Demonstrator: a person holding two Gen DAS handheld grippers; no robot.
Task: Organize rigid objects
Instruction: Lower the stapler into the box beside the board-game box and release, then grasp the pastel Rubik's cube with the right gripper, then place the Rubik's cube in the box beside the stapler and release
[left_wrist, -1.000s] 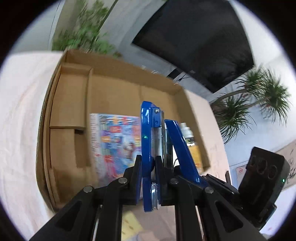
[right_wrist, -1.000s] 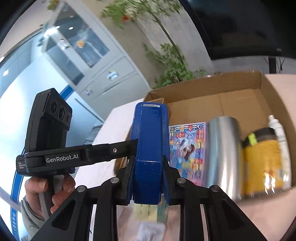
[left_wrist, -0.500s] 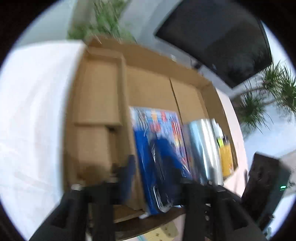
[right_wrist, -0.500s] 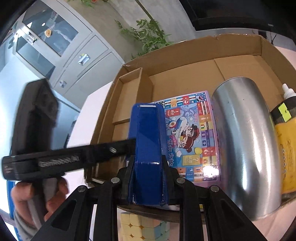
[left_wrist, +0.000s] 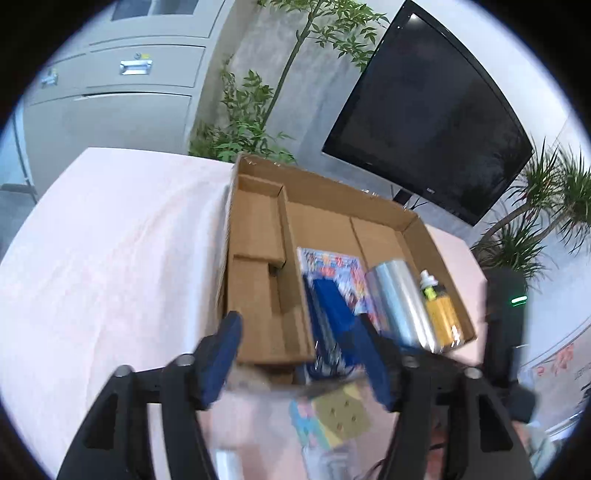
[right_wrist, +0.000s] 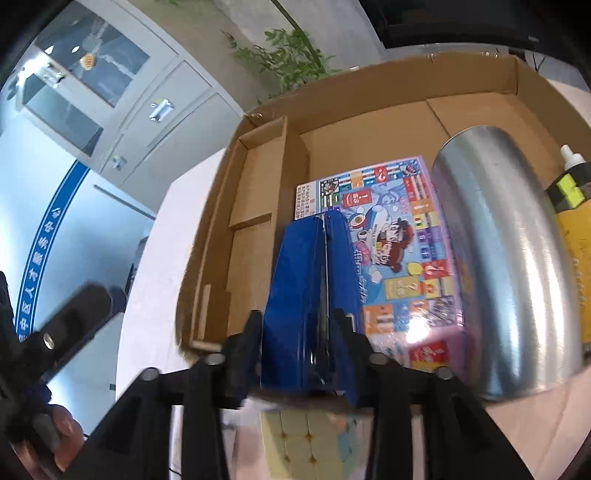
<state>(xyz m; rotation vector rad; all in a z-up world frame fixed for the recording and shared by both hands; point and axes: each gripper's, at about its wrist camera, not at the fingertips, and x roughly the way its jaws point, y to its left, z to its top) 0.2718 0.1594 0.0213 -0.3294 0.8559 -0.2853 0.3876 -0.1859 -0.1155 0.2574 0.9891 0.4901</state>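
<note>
- Left wrist view: my left gripper (left_wrist: 306, 354) has just been opening and I'm pulling it back from the cardboard box (left_wrist: 258, 354). A second ago it was clamped on the blue stapler (left_wrist: 330, 314); now its jaws are standing wide with nothing pressed between them. The stapler is lying in the box beside the divider, partly on the colourful game box (left_wrist: 332, 264). Everything's a bit blurry here.
- Same view, the rest of the row: a shiny metal cylinder (left_wrist: 400, 295) and a yellow bottle (left_wrist: 441, 314) with a white nozzle. A pastel cube puzzle (left_wrist: 338, 417) is sitting on the pink tablecloth (left_wrist: 110, 258), outside the box.
- Right wrist view: my right gripper (right_wrist: 295, 354) has just been opening too. The stapler (right_wrist: 310, 295) is sitting between the pads, but they're looking clear of it, so I'm judging it released, which means 1 more item is stowed.
- Materials here: the stapler is hard glossy plastic with a metal strip down the middle, a long wedge. The game box (right_wrist: 406, 251) is flat and shrink-wrapped, catching glare. The cylinder (right_wrist: 513, 266) is smooth brushed steel, probably prone to rolling. The box (right_wrist: 221, 221) is matte corrugated card. I'm guessing the cube (right_wrist: 306, 439) is next.
</note>
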